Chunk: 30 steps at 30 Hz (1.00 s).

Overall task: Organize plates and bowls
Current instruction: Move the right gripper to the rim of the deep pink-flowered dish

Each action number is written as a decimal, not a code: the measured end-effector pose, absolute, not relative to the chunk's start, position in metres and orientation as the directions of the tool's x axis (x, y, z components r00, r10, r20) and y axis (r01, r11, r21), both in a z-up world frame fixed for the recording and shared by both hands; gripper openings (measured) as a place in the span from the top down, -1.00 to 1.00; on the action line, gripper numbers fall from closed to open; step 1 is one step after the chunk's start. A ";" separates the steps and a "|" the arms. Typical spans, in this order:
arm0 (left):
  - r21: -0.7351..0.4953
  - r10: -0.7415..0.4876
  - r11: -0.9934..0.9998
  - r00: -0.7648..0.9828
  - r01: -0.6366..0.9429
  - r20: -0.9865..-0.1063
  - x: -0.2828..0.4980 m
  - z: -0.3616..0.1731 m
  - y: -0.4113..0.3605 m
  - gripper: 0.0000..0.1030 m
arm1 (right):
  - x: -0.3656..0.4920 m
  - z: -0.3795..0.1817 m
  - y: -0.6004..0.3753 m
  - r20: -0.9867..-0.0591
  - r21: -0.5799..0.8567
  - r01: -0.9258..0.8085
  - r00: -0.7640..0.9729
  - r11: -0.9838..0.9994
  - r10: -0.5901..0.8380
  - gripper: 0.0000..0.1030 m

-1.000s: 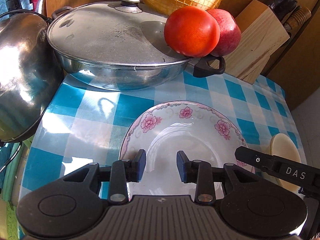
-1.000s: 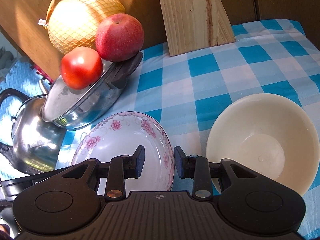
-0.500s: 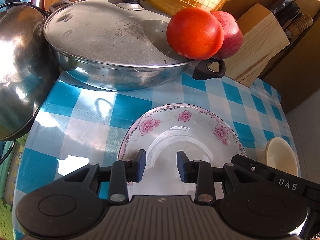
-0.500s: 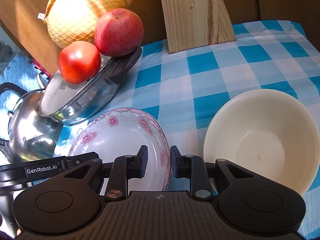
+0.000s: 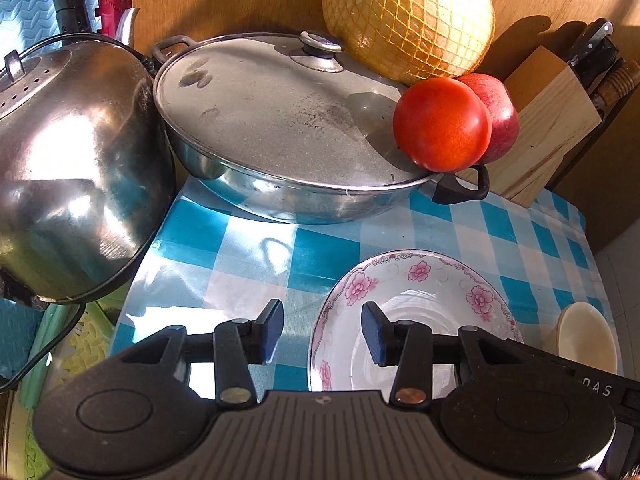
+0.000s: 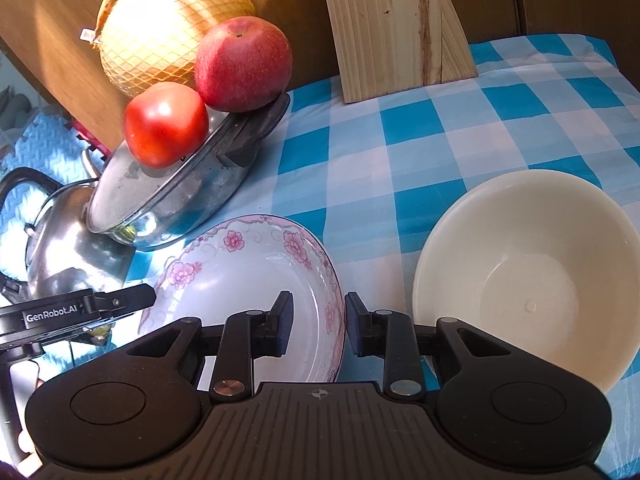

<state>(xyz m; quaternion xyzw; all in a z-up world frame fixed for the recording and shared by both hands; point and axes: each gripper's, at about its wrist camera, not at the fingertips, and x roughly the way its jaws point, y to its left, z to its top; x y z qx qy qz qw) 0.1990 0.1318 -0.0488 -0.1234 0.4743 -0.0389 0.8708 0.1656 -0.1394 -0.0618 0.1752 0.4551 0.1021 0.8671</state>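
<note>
While both grippers sit open, plate rim is my target.
R gripper [image 6: 316, 322] straddles the near-right rim of the white, pink-flowered ceramic plate [image 6: 248, 280] w/o pinching; L gripper [image 5: 322, 332] straddles its left rim, also unclenched. Cream plastic bowl [image 6: 528, 280] sits empty just right, on the checked cloth.

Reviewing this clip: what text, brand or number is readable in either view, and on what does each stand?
"DAS" - white letters on the black body of the right hand-held gripper, cut off by the frame edge in the left wrist view.
"GenRobot.AI" - white letters on the black body of the left hand-held gripper, in the right wrist view.
The small tag on the netted pomelo is too small to read.
</note>
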 end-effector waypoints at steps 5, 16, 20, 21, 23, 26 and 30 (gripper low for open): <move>-0.281 -0.229 0.959 0.480 -0.039 -0.847 0.202 -0.070 0.127 0.29 | 0.166 -0.066 -0.138 -0.762 0.403 -0.015 0.549 0.915 0.344 0.29; -0.244 -0.207 0.970 0.487 -0.012 -0.849 0.197 -0.066 0.112 0.25 | 0.161 -0.065 -0.127 -0.765 0.365 -0.048 0.553 0.930 0.329 0.43; -0.219 -0.191 0.976 0.524 0.010 -0.830 0.190 -0.056 0.110 0.25 | 0.159 -0.060 -0.128 -0.755 0.367 -0.058 0.565 0.928 0.333 0.43; -0.223 -0.197 0.975 0.525 0.014 -0.828 0.189 -0.055 0.110 0.25 | 0.159 -0.062 -0.128 -0.760 0.364 -0.055 0.559 0.930 0.331 0.43; -0.237 -0.210 0.971 0.519 0.015 -0.829 0.187 -0.056 0.112 0.25 | 0.156 -0.065 -0.128 -0.769 0.357 -0.057 0.548 0.932 0.328 0.44; -0.239 -0.214 0.971 0.491 0.012 -0.845 0.188 -0.064 0.114 0.25 | 0.154 -0.069 -0.129 -0.776 0.365 -0.059 0.532 0.929 0.339 0.44; -0.240 -0.216 0.971 0.508 0.019 -0.834 0.188 -0.061 0.116 0.26 | 0.158 -0.074 -0.133 -0.775 0.397 -0.033 0.523 0.917 0.354 0.39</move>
